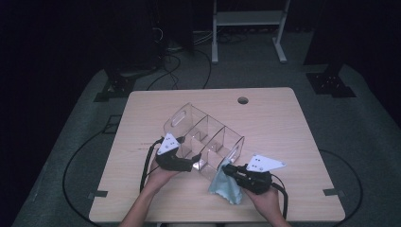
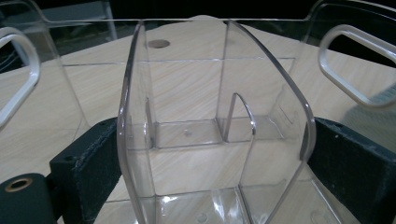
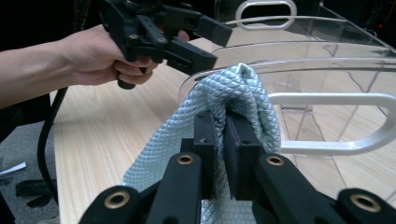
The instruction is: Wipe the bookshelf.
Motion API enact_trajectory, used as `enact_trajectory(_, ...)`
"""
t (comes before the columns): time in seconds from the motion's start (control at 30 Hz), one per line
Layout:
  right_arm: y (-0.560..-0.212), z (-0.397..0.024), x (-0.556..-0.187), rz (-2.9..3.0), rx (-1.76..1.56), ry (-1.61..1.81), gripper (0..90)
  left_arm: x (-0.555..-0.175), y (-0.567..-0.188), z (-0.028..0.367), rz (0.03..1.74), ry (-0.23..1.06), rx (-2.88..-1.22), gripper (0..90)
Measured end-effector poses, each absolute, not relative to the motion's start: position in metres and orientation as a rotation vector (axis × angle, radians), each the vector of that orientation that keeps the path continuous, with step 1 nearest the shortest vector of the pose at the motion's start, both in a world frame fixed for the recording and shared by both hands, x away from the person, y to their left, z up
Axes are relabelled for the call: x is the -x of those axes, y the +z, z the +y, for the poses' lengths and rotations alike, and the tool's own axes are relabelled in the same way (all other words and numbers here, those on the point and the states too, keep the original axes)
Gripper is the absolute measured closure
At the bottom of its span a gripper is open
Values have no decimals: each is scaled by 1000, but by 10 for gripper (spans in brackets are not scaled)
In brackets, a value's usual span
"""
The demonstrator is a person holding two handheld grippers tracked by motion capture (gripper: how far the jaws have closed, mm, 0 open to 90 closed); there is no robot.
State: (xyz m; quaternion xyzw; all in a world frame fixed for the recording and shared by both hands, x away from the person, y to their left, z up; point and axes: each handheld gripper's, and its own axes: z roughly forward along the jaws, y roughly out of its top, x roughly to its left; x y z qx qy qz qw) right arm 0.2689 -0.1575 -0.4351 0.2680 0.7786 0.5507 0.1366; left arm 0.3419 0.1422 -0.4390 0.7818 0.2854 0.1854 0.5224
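Cloth meets the end wall of the clear box

Cloth (image 1: 226,185) is light blue and sits pinched tight in the right gripper (image 1: 235,172), whose two black jaws are squeezed together on a fold of it, as the right gripper view shows. In the high view the rest of the cloth hangs down toward six o'clock onto the table (image 1: 279,123).

The clear box (image 1: 204,141) lies tilted on the table, with its long side running from about ten o'clock to four o'clock. From the right gripper, the box's near end wall, the one with the handle hole (image 3: 327,122), is at about eleven o'clock and very close. The cloth touches the rim of that wall, so the right hand (image 1: 265,198) is the nearer one for rubbing this end.

The left gripper (image 1: 185,163) sits at about nine o'clock from the right one. Its jaws stand on both sides of a curved wall inside the box (image 2: 140,116), clamped on it. It seems to hold the box steady.

The next move likely slides the cloth along the end wall. It should go across the box, not along its long side, so the box is not pushed out of the left gripper's hold
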Motion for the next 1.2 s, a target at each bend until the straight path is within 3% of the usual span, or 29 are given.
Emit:
enact_trajectory(0.8, -438, -242, -265, 2128, -999, 1586, 832, -322, -438, 88, 522, 370, -1905, 53)
enact_trajectory(1.2, -433, -249, -255, 2101, -997, 1624, 832, -312, -414, 100, 462, 390, -1866, 62)
